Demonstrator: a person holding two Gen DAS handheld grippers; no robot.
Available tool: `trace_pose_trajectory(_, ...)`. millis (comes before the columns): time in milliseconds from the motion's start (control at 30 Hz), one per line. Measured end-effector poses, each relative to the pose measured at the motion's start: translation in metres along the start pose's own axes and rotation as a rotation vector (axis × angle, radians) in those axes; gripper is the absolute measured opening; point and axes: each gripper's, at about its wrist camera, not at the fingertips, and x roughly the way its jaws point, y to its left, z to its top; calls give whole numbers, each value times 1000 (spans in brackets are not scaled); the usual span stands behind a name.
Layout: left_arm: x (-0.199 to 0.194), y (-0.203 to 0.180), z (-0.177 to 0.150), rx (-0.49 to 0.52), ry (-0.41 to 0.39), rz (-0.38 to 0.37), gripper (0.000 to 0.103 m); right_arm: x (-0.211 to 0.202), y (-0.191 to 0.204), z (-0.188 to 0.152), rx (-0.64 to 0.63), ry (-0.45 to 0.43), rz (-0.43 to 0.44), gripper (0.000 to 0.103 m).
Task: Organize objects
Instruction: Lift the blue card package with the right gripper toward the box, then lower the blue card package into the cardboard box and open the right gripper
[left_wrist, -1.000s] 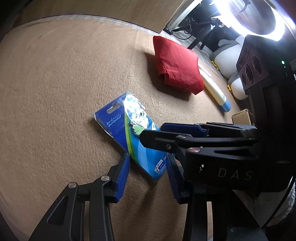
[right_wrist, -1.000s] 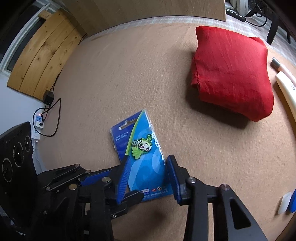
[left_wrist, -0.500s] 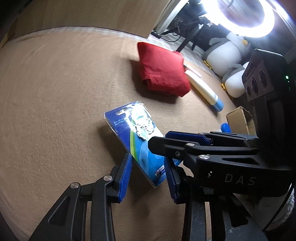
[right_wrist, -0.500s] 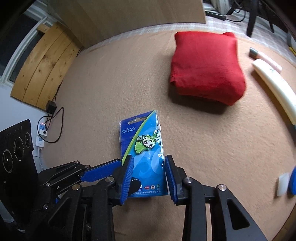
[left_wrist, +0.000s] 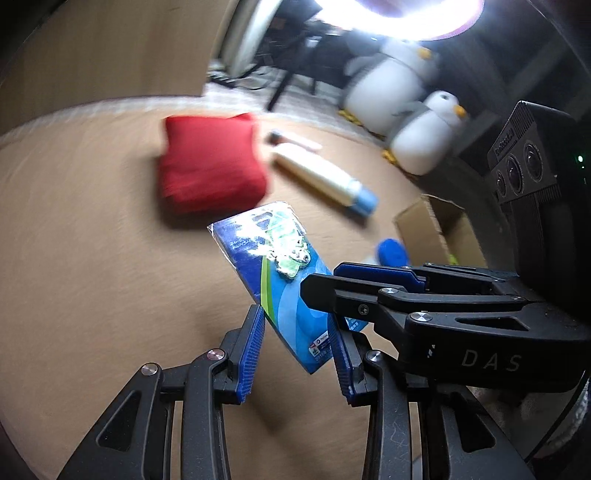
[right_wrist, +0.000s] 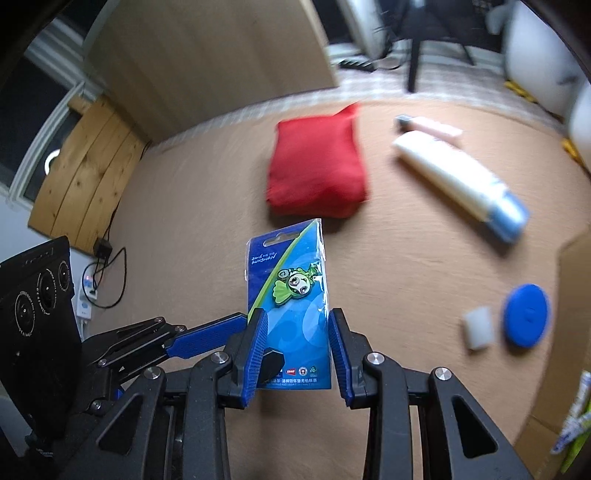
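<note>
Landmark: the red pouch (left_wrist: 212, 162) on the tan mat. Both grippers hold the blue carded pin pack (left_wrist: 280, 273), which hangs just short of the pouch, its long axis running from the jaws toward it. The left gripper (left_wrist: 295, 349) clamps the pack's side edges; the right gripper (right_wrist: 297, 352) clamps its lower end. A second ago the pack lay flat on the mat; now it is lifted clear. The open cardboard box (left_wrist: 439, 225) sits right of the pouch, nearer the right hand.

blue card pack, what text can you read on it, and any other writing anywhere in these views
"2016 KUNSHAN": top left of the blue card pack.
"DAS": on the right gripper body, seen from the left wrist.
Small logos and print along the pack's bottom edge: too small to read.
Tubes and carton edge: blurred, unreadable.
</note>
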Motion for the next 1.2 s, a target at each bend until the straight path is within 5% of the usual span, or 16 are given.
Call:
trace_pose_trajectory(700,78,-206,23,275,80,-173,37,-133,-164,-47,279,-191,-131,31)
trace_pose_trajectory(967,99,-242,17,325,122,-188,37,-146,-197,-64,329,-198,-153,31)
trace_pose_trajectory(1200,100,-237,20,329,126,-174,38,-146,-202,-68,338,-199,-170,31)
